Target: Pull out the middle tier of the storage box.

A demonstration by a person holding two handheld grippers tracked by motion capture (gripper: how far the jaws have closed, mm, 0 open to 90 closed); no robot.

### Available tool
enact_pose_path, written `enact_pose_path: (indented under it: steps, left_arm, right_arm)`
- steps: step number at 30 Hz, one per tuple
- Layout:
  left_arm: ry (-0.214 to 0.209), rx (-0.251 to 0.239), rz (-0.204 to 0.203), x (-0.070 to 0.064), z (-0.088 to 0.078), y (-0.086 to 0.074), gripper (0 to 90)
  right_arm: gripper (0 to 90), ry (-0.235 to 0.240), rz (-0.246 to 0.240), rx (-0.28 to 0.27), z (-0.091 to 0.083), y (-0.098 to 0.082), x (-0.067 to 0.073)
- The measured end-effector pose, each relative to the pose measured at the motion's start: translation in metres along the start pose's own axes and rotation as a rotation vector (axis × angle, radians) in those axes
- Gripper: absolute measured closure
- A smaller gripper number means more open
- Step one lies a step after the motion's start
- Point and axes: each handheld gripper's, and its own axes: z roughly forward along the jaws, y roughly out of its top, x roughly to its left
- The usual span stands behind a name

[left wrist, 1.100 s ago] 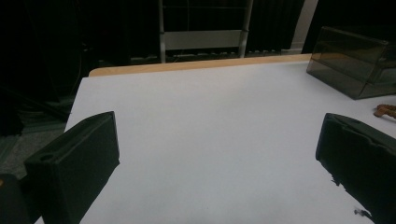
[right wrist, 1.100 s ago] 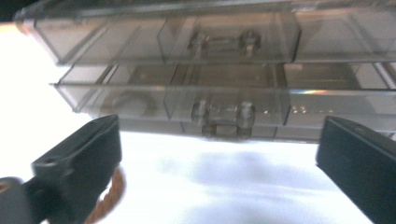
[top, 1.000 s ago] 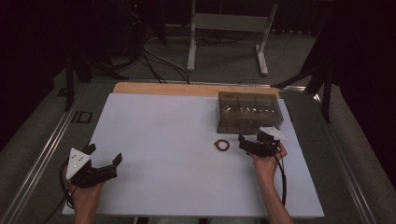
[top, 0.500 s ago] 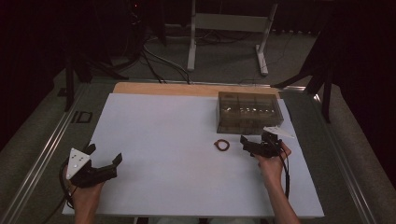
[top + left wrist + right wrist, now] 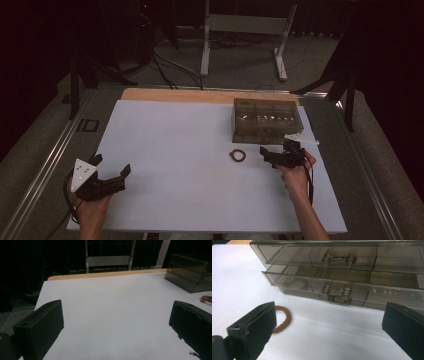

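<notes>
Right gripper (image 5: 274,152) jaws wide apart, empty, near table's right edge. Bracelet (image 5: 237,155) flat on table (image 5: 180,150) just left of its jaws, in front of drawer box (image 5: 266,120). Left gripper (image 5: 111,170) jaws apart, empty, near-left corner, well apart from bracelet.

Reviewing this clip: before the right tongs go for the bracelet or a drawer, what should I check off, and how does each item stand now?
1. Right tongs open: ok, jaws stand wide apart in the right gripper view.
2. Bracelet free to pick up: ok, it lies flat on the white table, nothing on it.
3. Bracelet between the jaws: not ok, it sits by the left jaw, partly behind it.
4. Drawer box ready to take it: not ok, the drawers look shut, though the middle one sticks out a little.
5. Drawer handle reachable: ok, nothing in front of it.
6. Left tongs out of the way: ok, open and far off.
</notes>
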Motion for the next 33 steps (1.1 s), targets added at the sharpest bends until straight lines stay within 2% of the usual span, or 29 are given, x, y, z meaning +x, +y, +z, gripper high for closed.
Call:
enact_pose_path:
  steps: [14,20,33]
  left_arm:
    - [0.001,0.000,-0.001,0.000,0.000,0.000,1.1]
    - [-0.001,0.000,-0.001,0.000,0.000,0.000,1.0]
    - [-0.001,0.002,-0.001,0.000,0.000,0.000,1.0]
  right_arm:
    - [0.0,0.001,-0.048,0.074,-0.003,0.016,-0.008]
    - [0.0,0.019,-0.069,0.100,-0.004,0.024,-0.014]
    - [0.0,0.047,-0.117,0.097,-0.004,0.041,-0.022]
